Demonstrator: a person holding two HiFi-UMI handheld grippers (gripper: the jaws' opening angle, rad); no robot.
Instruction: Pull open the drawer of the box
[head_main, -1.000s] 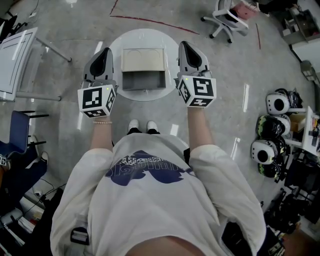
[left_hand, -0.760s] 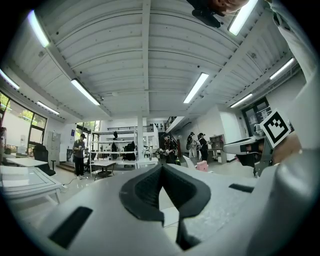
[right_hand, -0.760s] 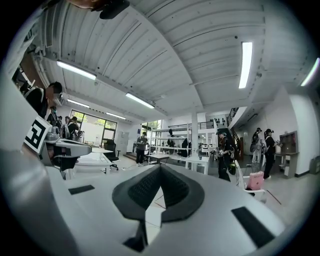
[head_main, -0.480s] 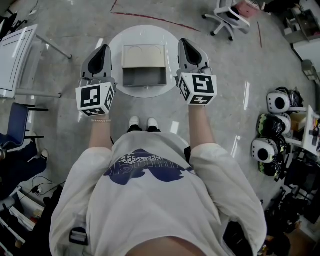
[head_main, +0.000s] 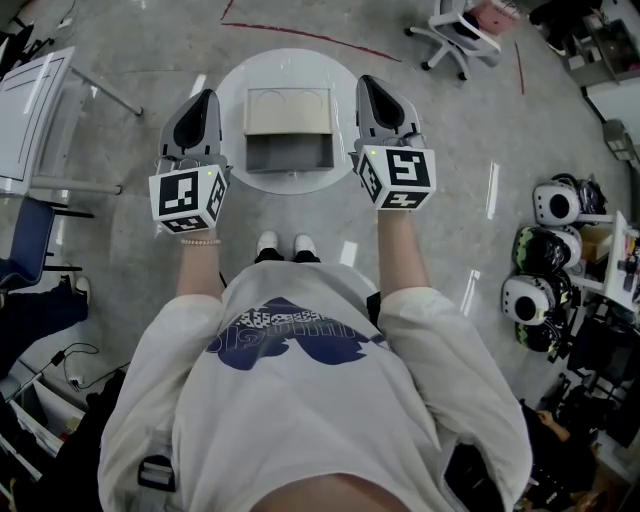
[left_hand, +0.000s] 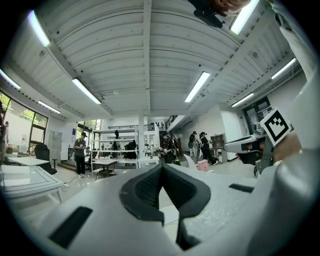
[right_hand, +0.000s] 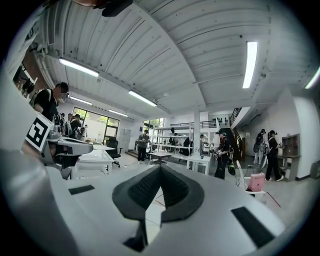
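A round white bench (head_main: 232, 120) carries a box (head_main: 288, 112) whose drawer (head_main: 288, 155) already juts open toward the person, midway between the left hand-held gripper (head_main: 207, 100) and right hand-held gripper (head_main: 368, 88), both pressed together, empty, equally near.

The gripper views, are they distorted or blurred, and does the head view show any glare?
Left gripper view: strong fisheye with black corners, the ceiling bends, and the near fingers look slightly soft. Right gripper view: the same fisheye, and the ceiling lamp is overexposed. Head view: sharp, with white glare streaks on the glossy floor.
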